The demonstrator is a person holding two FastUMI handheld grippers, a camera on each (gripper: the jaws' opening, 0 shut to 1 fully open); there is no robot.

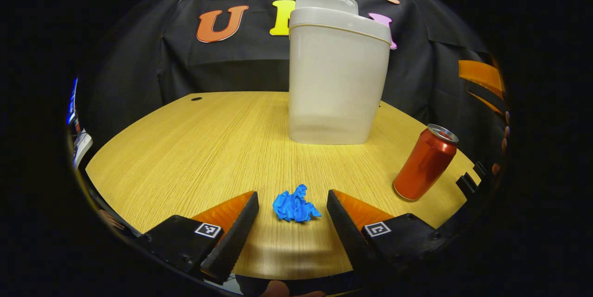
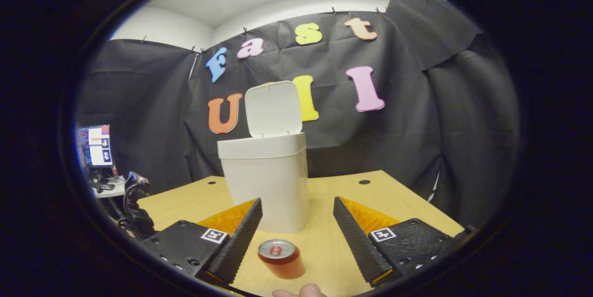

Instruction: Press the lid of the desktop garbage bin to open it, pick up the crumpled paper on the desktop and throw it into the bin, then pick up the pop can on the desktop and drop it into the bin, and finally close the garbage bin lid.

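Your left tongs (image 1: 291,204) were spread wide and low over the table (image 1: 185,148), with the blue crumpled paper (image 1: 295,204) lying on the wood between the two fingertips, touching neither. Above it, at the middle of the left gripper view, stood the pale garbage bin (image 1: 338,79) with its lid raised, and at the right leaned the red pop can (image 1: 425,162), well apart from the paper.

Your right tongs (image 2: 297,209) were likewise released and gripped nothing. In the right gripper view the pop can (image 2: 280,258) stood upright at the bottom centre, between and below the fingers, and the bin (image 2: 266,181) rose behind it with its lid (image 2: 273,109) tipped up against the black cloth wall (image 2: 417,125).

The table was light wood grain with small dark holes near its far edge. A lit monitor (image 2: 96,145) sat at the left edge of the right gripper view, under a white ceiling. A fingertip (image 2: 303,291) showed at the bottom edge there.
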